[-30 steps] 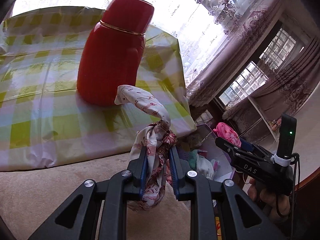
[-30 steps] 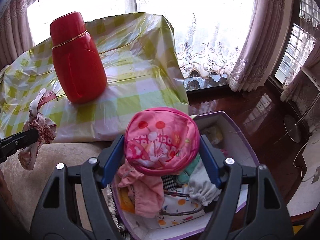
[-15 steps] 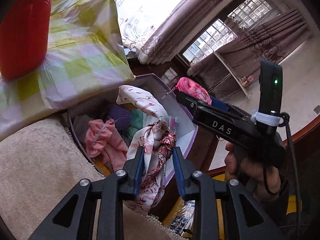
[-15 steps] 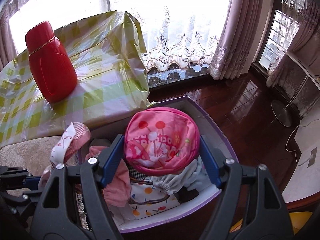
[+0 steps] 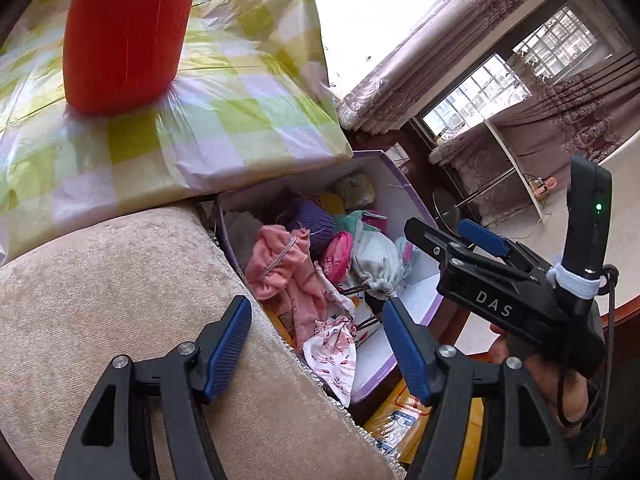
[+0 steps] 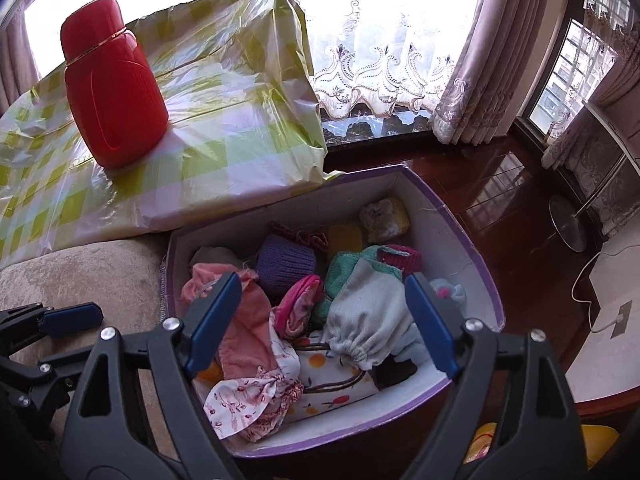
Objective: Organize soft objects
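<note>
A purple-rimmed white box (image 6: 472, 248) (image 5: 400, 200) holds several soft items. My left gripper (image 5: 316, 312) hangs over its near corner with its jaws opening and nothing between the pads. The white scarf with red print (image 5: 332, 356) (image 6: 248, 400) lies loose in the box below it. My right gripper (image 6: 322, 284) is above the middle of the box, its jaws also opening and empty. The pink cap (image 6: 298, 304) (image 5: 338, 254) rests on edge among the clothes beneath it. Each gripper shows in the other's view: the right gripper (image 5: 444, 232), the left gripper (image 6: 60, 320).
A red flask (image 5: 124, 36) (image 6: 112, 92) stands on a green-checked plastic-wrapped bundle (image 6: 224, 128) behind the box. A beige cushion (image 5: 120, 300) borders the box on the left. Dark wooden floor (image 6: 500, 184) and a lamp base (image 6: 568, 220) lie to the right.
Both grippers swung over the box and sank. The left let go of the scarf, which fell into the box. The right opened and the pink cap dropped among the clothes.
</note>
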